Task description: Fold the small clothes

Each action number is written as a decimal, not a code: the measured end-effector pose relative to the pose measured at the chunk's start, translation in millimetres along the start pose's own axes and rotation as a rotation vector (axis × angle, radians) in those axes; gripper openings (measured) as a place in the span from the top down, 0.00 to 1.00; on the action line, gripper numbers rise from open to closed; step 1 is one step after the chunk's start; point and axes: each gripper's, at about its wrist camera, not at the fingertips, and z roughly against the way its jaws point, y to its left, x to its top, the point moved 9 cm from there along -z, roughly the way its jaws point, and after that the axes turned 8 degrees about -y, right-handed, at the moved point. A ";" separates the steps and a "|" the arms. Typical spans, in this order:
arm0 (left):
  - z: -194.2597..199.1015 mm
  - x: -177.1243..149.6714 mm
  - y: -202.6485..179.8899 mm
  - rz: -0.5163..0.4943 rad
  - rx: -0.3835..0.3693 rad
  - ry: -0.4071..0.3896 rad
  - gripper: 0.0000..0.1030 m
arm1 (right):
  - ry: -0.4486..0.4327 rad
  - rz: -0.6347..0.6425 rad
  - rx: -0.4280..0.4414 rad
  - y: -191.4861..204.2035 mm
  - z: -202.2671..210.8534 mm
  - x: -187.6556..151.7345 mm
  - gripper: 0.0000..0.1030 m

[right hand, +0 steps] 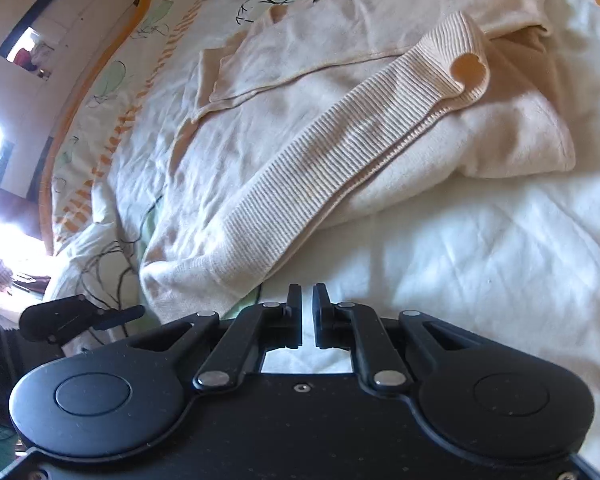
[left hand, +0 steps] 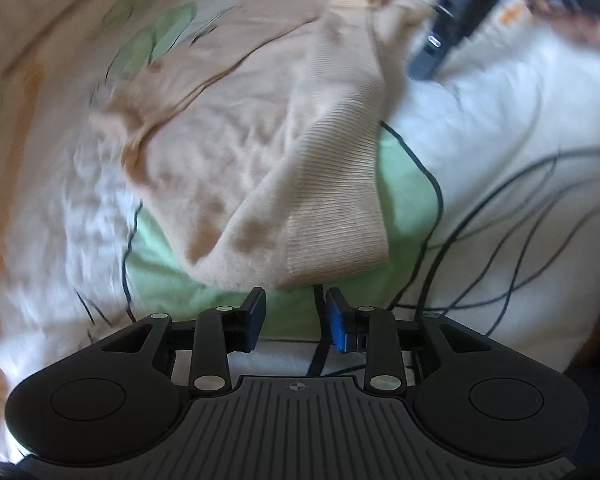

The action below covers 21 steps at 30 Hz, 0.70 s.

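A cream knitted sweater (right hand: pixel 340 92) lies partly folded on the bed, with its ribbed hem band (right hand: pixel 340 152) running diagonally across it. It also shows in the left wrist view (left hand: pixel 260 160), blurred. My left gripper (left hand: pixel 296 312) is open and empty, just short of the ribbed band's corner (left hand: pixel 336 236). My right gripper (right hand: pixel 307 312) has its jaws nearly together with a narrow gap and nothing between them, just below the sweater's near corner. The right gripper also shows at the top right of the left wrist view (left hand: pixel 452 8).
The bed sheet (right hand: pixel 480 260) is white with green leaf (left hand: pixel 404 184), black line and orange prints. The left gripper shows at the left edge of the right wrist view (right hand: pixel 76 316). A bright window and wall (right hand: pixel 4 120) lie far left.
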 end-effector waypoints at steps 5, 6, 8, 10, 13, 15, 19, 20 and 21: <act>-12.8 4.6 -15.3 -0.171 0.051 0.000 0.69 | -0.019 0.001 -0.011 0.2 7.2 6.9 0.84; -15.1 4.5 -16.8 -0.195 0.059 0.006 0.69 | -0.021 -0.003 -0.010 -0.1 7.5 7.0 0.83; -17.0 4.0 -20.7 -0.250 0.072 0.011 0.69 | -0.023 -0.006 -0.011 0.7 6.5 5.9 0.83; -15.8 2.5 -26.4 -0.307 0.073 0.006 0.68 | -0.025 -0.008 -0.013 -0.4 7.3 4.4 0.83; -15.5 0.8 -38.6 -0.422 0.088 -0.013 0.64 | -0.027 -0.037 -0.014 -3.1 5.8 3.0 0.60; -18.7 2.0 -43.7 -0.490 0.114 -0.024 0.63 | -0.029 -0.061 -0.010 -4.7 4.6 2.5 0.55; -23.1 5.9 -45.2 -0.514 0.112 -0.046 0.86 | -0.033 -0.060 -0.008 -3.6 5.0 2.0 0.55; -20.9 8.2 -44.0 -0.500 0.114 -0.061 0.89 | -0.033 -0.058 -0.011 -3.9 5.4 2.3 0.55; -18.2 11.0 -42.2 -0.477 0.111 -0.074 0.90 | -0.035 -0.059 -0.013 -4.3 5.6 2.6 0.55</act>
